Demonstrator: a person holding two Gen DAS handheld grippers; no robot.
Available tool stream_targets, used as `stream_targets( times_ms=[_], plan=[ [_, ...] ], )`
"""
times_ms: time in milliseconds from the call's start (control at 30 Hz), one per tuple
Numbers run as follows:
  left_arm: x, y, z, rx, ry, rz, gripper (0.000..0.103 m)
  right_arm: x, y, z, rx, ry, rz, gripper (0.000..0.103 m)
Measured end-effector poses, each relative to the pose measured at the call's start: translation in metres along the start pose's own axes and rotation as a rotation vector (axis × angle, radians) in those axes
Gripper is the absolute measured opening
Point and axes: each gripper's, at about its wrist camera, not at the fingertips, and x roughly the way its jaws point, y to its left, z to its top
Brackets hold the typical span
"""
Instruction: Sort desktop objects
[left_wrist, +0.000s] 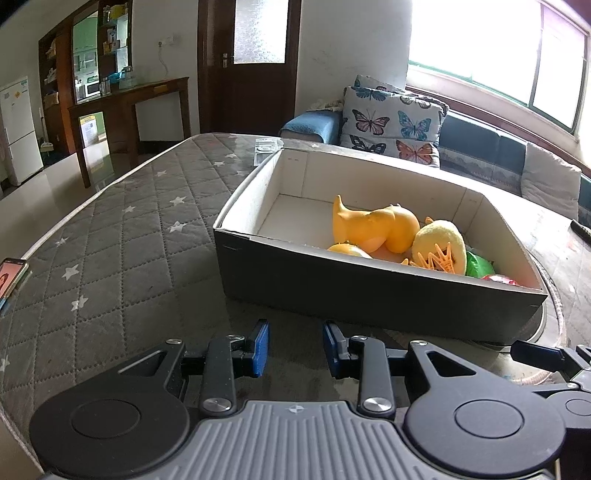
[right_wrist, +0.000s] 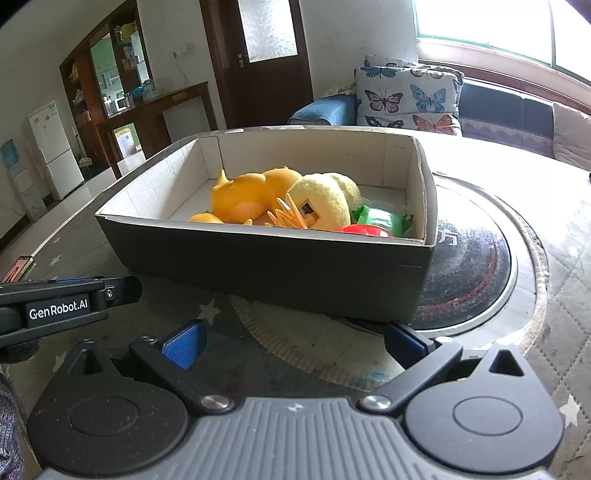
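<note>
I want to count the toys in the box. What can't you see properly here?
- Red toy: right view, mostly behind the box wall.
- Green toy: left view, half hidden by the yellow plush.
- Phone: left view, cut off by the edge.
- Box floor under the toys: hidden in both views.

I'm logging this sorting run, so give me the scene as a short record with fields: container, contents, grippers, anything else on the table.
container: open box, dark outside, white inside, on the quilted table cover
contents: orange rubber toy, yellow plush toy, orange spiky clip, green item, red item
left gripper: open, holds nothing, in front of the box
right gripper: open wide, holds nothing
also on table: phone at the left edge
</note>
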Motion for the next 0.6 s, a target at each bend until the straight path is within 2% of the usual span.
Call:
stream_targets(
  times_ms=[600],
  plan=[
    [0.007,-0.008,0.014,0.021,0.000,0.001,0.033,0.004,-0.008,0.008,0.010,0.004,-0.018,0.103]
  ],
)
